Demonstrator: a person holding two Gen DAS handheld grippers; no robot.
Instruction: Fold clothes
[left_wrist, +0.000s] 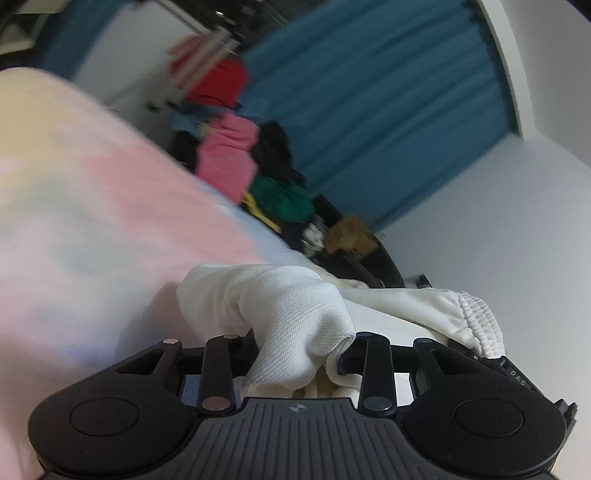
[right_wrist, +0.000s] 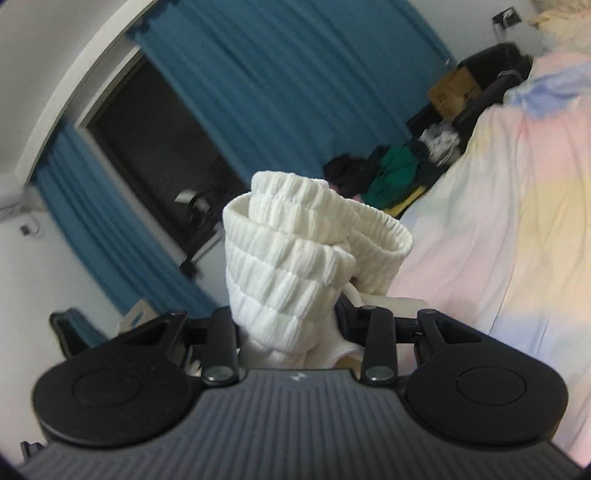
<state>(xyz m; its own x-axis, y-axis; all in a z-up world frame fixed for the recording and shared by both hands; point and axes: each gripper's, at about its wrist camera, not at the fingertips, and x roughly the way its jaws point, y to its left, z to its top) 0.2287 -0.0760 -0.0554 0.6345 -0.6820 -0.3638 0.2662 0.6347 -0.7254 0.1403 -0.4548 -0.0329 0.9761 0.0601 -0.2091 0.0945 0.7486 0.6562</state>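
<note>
The left claw (left_wrist: 299, 354) is clamped on a bunched fold of the white knit cotton garment (left_wrist: 291, 314); the right claw (right_wrist: 291, 332) pinches the same garment's gathered elastic waistband (right_wrist: 295, 251). The cloth hangs between them, lifted beside the pastel tie-dye bedsheet (left_wrist: 92, 206) — a heap of coloured clothes (left_wrist: 258, 166) lies beyond, before teal curtains (left_wrist: 388, 110).

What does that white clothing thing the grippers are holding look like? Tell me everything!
The white garment looks like soft ribbed knit, with a gathered, puffy elastic band. It is bunched up, not folded. The left gripper pinches plain fabric; the right gripper pinches the band. It hangs beside the pastel bedcover.
</note>
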